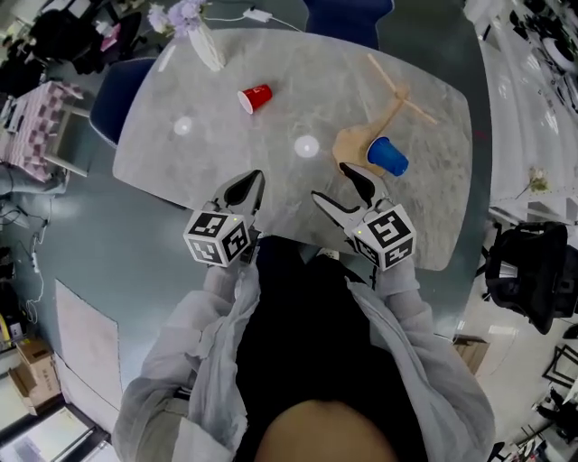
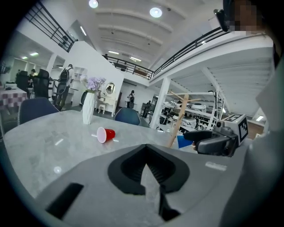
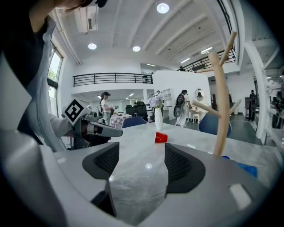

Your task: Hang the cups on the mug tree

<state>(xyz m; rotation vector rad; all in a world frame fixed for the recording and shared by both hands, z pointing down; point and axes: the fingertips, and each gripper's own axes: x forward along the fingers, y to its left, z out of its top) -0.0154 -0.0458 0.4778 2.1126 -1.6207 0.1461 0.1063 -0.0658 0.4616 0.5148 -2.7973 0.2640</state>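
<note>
Lying by the mug tree, blue cup could be clipped & rolled off counter; right gripper is held open, empty; left gripper closed, empty.

A grey marbled bench was flanked by blue chairs on a grey floor; round ceiling lights were lit.

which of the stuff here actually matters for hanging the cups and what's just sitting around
Part of the job:
- mug tree, nothing hung on it yet
- blue cup, at the tree's foot
- red cup, on its side, away from the tree

Just lying about:
- vase of flowers, at the far edge of the table
- blue chair, beside the table
</note>
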